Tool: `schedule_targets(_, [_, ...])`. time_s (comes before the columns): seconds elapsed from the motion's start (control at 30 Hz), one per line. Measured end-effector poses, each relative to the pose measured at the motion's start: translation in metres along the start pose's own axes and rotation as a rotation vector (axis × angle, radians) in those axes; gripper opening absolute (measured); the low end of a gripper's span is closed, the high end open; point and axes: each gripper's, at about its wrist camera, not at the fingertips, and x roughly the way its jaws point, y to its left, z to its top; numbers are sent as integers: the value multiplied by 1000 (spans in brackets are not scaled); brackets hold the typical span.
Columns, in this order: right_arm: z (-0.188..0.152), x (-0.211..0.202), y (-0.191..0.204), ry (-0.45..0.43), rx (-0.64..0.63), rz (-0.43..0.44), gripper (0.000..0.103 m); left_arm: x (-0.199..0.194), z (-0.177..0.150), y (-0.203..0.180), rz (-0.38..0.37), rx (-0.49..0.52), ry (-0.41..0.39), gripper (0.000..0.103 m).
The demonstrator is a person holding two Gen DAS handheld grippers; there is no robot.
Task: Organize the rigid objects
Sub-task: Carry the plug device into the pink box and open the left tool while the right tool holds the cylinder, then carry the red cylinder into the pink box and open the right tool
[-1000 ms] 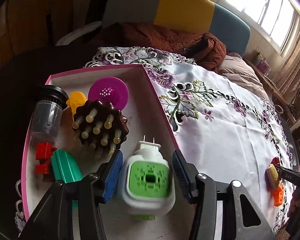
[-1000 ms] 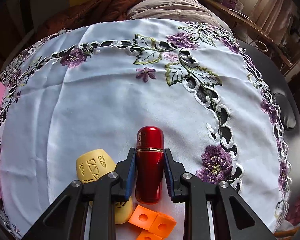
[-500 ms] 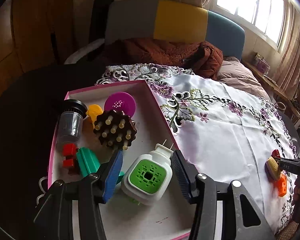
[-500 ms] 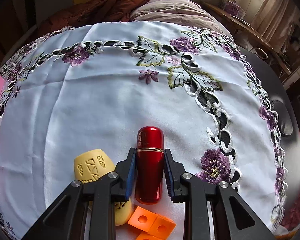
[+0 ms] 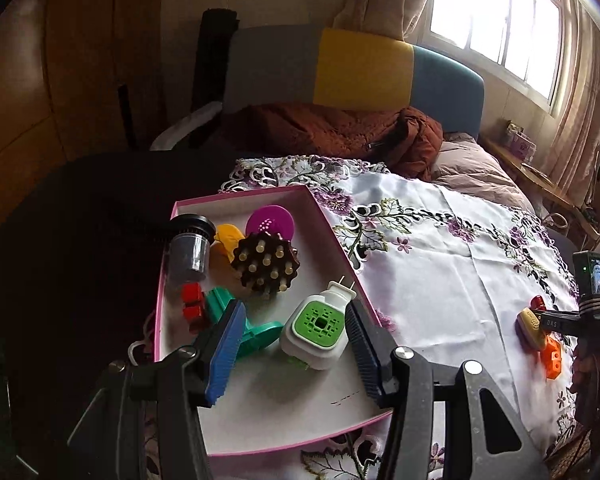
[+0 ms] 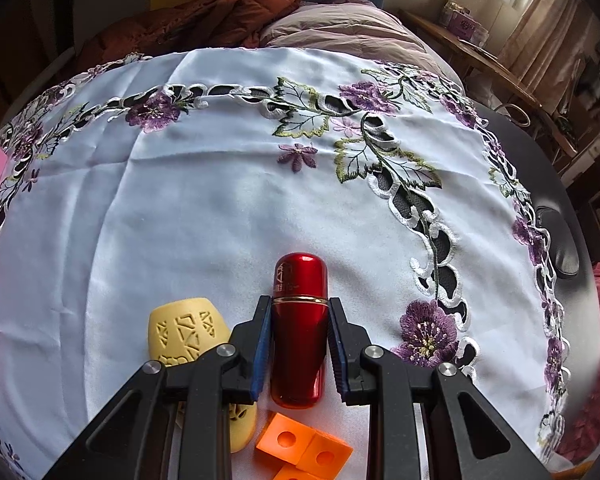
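The left tool (image 5: 292, 344) has pulled up and back, pads apart, leaving the white-and-green plug-in (image 5: 318, 330) in the pink tray (image 5: 340, 240), while the right tool (image 6: 299, 346) stays clamped on the red capsule (image 6: 299, 320) at lower centre, next for the tray.

Home living space: embroidered tablecloth (image 6: 220, 208) at centre, curtained window (image 5: 496, 20) at 1 o'clock, upholstered seat back (image 5: 360, 68) at 12.
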Motion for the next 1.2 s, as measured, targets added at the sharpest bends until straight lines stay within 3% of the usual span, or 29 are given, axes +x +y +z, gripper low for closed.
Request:
schedule_targets(0.3, [1,-6,5,-37,6,18,26,-7,-19,32,63,-43,20,52])
schedule_targets(0.67, [6,-25,7,-150,35,58,26,-19,-34,69,133,-118,3,52])
schedule_targets(0.8, [8,-38,13,-197,30,120,26,-21,-34,77,144,-148,0,52])
schedule_targets(0.97, [7,-60,53,-241,-72,215,26,-19,-35,81,146,-155,6,52])
schedule_targets(1.2, [2,-85,132,-236,-219,392,26,-15,-41,92,155,-188,27,52])
